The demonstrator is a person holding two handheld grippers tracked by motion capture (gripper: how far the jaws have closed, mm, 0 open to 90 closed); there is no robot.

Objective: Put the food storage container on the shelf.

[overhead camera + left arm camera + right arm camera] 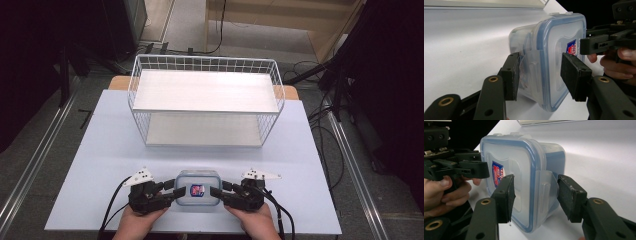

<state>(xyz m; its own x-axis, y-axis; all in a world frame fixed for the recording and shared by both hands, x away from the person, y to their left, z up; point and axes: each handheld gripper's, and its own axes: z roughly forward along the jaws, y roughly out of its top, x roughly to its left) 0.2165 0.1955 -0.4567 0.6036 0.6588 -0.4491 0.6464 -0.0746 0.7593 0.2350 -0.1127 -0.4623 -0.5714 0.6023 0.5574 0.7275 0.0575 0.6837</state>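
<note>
Clear plastic container (198,190): left claw (540,75) clamps its side latch; right claw (535,196) straddles the other, grip unclear.

A big table (100,165) with a pale blue-white top stands in the room. A white wire rack (205,102) sits on it, near the far edge and about in the middle. The rack has two flat white shelves, one up high and one down low. A clear plastic box (198,190) with a blue-rimmed lid sits close to the near edge, also in the middle. A small red and blue sticker is on its lid. The box is well apart from the rack.
</note>
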